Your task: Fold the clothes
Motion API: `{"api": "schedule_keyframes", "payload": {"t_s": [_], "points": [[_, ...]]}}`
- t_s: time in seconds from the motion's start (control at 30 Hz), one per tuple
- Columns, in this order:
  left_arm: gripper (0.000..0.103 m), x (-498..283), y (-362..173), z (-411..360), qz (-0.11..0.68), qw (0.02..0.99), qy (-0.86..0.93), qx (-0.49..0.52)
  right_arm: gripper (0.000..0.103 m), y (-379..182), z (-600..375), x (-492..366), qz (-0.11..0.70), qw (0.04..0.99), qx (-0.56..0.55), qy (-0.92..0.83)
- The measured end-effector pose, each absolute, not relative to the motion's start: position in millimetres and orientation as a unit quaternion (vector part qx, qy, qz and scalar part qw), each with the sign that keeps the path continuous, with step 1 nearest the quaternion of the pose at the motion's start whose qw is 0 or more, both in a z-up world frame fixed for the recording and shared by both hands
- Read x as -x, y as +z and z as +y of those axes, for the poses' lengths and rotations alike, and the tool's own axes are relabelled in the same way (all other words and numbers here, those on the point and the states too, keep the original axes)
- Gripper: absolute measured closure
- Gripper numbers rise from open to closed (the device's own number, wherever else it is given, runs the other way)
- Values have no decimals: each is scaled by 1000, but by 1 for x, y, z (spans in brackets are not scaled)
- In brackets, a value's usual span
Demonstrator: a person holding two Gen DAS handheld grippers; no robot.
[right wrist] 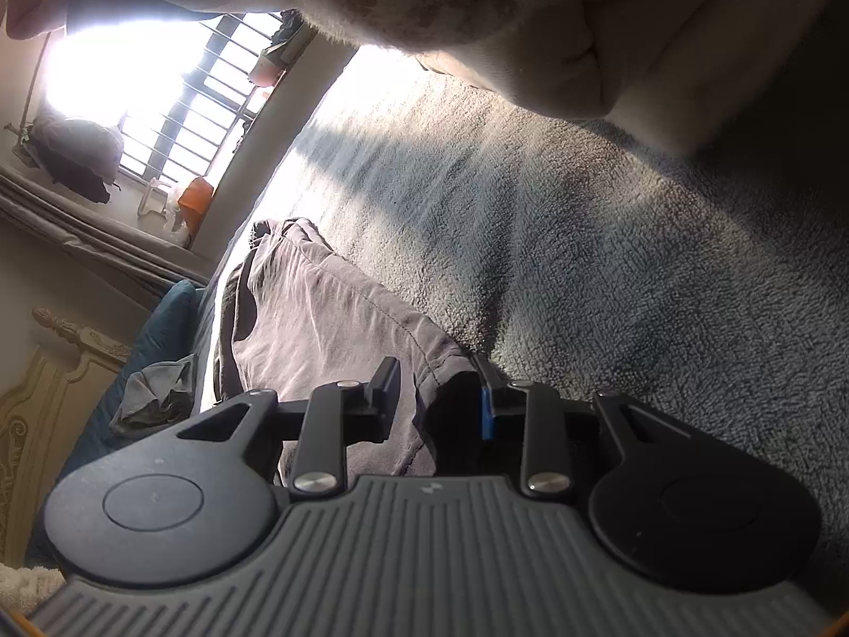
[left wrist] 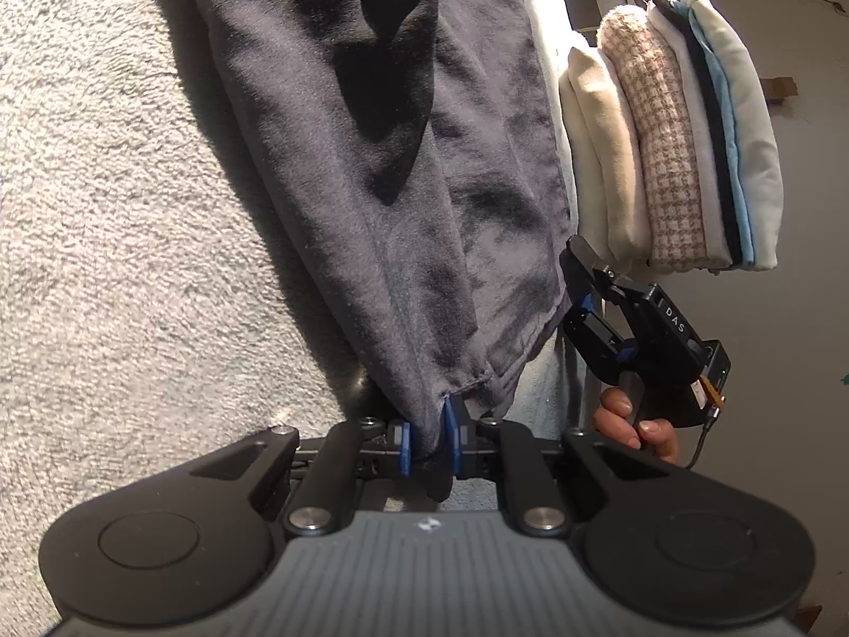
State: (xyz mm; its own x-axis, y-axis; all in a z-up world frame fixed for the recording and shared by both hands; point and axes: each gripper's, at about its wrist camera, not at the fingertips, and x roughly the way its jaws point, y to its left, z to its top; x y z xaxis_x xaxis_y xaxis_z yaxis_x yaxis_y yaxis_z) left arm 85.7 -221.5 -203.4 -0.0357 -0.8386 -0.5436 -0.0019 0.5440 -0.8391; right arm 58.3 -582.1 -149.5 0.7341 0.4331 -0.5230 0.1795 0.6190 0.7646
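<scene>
Where its hem bunches, the dark navy trousers, soft and faintly fuzzy with a seam down the leg, lie stretched along a bed covered by a pale, nubbly fleece blanket. At that hem the left gripper has its blue-padded jaws clamped on the cloth. Just beside the other corner, the right gripper has its jaws apart with a fold of the trousers between them, though contact is hard to judge. A hand grips its handle. Near the bed edge stands a stack of folded clothes, one houndstooth knit. Glare washes out the barred window; a carved headboard is cut off
</scene>
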Motion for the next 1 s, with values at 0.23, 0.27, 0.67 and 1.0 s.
{"api": "schedule_keyframes", "payload": {"t_s": [0.23,0.27,0.67,1.0], "points": [[97,-79,-188,-221,613,648,-358,276,99,-144,-571,-52,353,833,-417,83],[98,-78,-185,-222,610,653,-362,266,99,-141,-568,-51,353,835,-414,83],[99,-64,-152,-172,610,647,-408,207,101,-111,-529,-18,352,832,-413,112],[99,-18,-151,-95,657,626,-379,182,101,-112,-473,38,439,779,-419,155]]}}
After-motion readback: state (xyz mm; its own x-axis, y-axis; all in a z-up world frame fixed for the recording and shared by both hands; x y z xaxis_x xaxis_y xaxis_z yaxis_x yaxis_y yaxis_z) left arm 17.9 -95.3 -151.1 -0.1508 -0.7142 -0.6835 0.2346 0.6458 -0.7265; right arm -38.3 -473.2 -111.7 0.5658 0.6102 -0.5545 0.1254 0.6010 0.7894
